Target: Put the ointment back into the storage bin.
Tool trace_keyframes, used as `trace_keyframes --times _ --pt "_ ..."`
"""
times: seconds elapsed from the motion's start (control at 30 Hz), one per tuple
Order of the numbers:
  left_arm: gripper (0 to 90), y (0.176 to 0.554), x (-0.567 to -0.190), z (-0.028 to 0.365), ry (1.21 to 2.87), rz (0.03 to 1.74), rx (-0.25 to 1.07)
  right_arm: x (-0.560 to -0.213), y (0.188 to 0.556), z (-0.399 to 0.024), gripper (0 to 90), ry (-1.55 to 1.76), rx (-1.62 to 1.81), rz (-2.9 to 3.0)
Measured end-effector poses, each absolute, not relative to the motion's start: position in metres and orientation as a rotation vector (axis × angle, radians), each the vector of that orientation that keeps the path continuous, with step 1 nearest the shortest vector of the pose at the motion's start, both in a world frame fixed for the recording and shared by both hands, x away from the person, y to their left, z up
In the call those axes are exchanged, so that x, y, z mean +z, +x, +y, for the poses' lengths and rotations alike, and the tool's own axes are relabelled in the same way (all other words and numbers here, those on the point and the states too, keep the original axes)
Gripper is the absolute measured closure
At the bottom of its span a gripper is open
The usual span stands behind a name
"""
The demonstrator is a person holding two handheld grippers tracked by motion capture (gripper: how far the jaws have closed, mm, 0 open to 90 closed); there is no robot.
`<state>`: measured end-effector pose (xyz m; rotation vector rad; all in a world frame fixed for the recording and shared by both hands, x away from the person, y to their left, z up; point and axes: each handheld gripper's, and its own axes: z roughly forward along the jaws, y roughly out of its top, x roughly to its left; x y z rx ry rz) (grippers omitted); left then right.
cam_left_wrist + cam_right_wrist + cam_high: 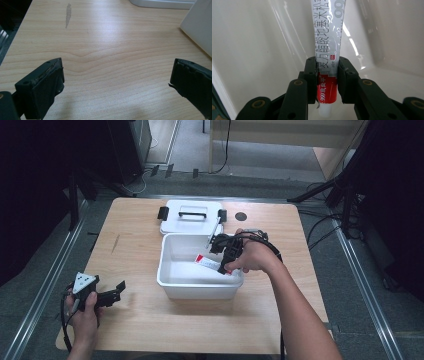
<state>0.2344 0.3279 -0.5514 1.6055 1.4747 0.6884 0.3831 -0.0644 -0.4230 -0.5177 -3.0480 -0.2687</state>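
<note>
Ointment tube (327, 47), red and silver with a white cap: clamped in the right hand-held gripper (226, 256), inside the open white bin (167, 270), above its floor. In the right gripper view the pads sit on both flat sides near the cap end, roughly where red print meets silver. The cap pokes out behind the pads; the long silver body runs ahead toward the bin's inner wall.

Long axis: in line with the jaws. In the high view the tube (210, 262) slants from the gripper down and left across the bin, crimped end leading. So the tube lies straight ahead of the right gripper, not beside it.

Judgement: this is a placing step, tube going down onto the bin floor. What matters is leading-end clearance to the floor and far wall. With this slant the crimped end would touch first, then the tube should lay flat once released. Cannot tell from these views whether it already touches.

Left hand-held gripper (112, 292): jaws wide apart, nothing between them, parked over bare bench (105, 50) well left of the bin. The right hand is the one on the job.

Lid (192, 215) lies flat on the bench just behind the bin, handle up.
</note>
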Motion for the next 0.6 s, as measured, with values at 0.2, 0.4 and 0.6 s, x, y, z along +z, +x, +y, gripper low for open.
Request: trace_keyframes --times 0.2,0.4,0.6 --pt "0.0 0.234 -0.551 0.328 1.606 1.475 0.688 -0.428 0.382 -0.063 72.6 -0.52 -0.255 -3.044" --pt "0.0 0.235 -0.551 0.328 1.61 1.474 0.688 -0.431 0.381 -0.06 72.5 -0.515 -0.215 -3.055" --pt "0.0 0.235 -0.551 0.328 1.61 1.474 0.687 -0.436 0.38 -0.056 72.5 -0.534 -0.16 -3.046"
